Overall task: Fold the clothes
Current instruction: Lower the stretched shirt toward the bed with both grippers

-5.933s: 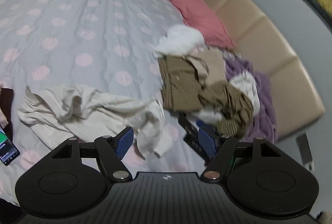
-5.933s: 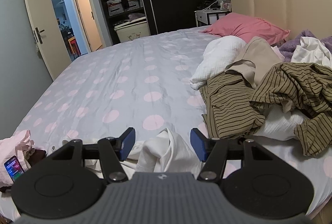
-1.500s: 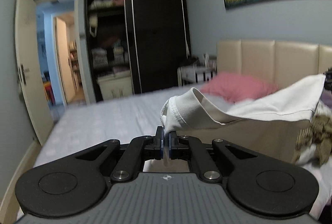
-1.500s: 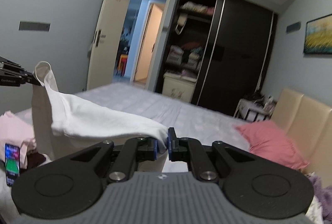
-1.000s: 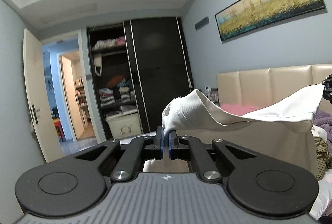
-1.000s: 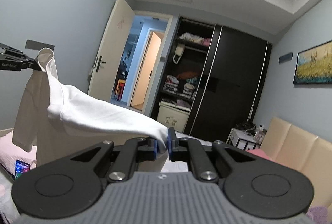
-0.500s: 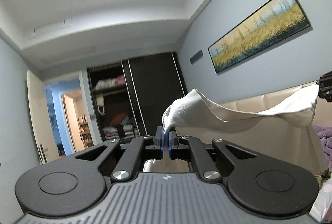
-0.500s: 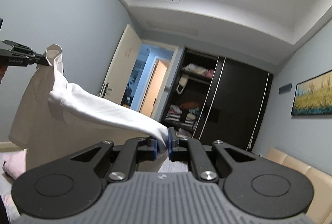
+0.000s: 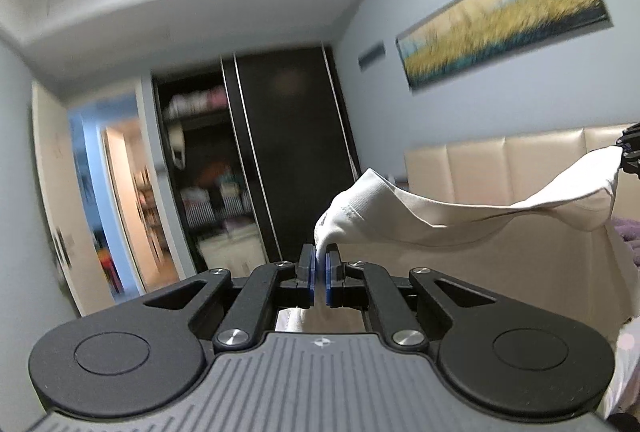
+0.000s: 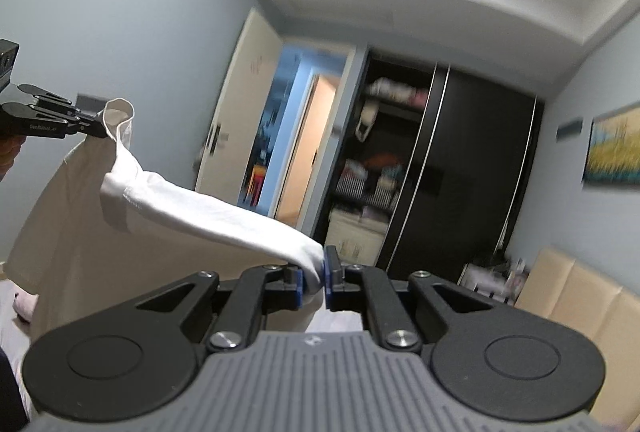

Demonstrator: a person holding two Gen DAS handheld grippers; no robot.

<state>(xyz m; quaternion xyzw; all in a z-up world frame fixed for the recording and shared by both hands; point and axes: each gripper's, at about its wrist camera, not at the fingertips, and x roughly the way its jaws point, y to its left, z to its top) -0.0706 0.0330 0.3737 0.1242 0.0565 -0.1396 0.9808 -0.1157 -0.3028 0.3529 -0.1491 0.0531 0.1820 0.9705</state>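
Observation:
A cream white garment hangs in the air, stretched between both grippers. My left gripper is shut on one top corner of it. My right gripper is shut on the other top corner, and the cloth runs off to the left. In the right wrist view the left gripper shows at the far left edge, pinching the fabric. The right gripper's tip shows at the far right edge of the left wrist view. The garment's body drapes down below the held edge.
Both cameras point across the bedroom: a dark wardrobe with open shelves, an open door, a beige padded headboard and a wall painting. A purple cloth peeks out at the right. The bed is mostly out of view.
Both grippers have tilted back down a little, so more wardrobe and headboard and less ceiling show. The garment stays stretched between them, both still shut on it.

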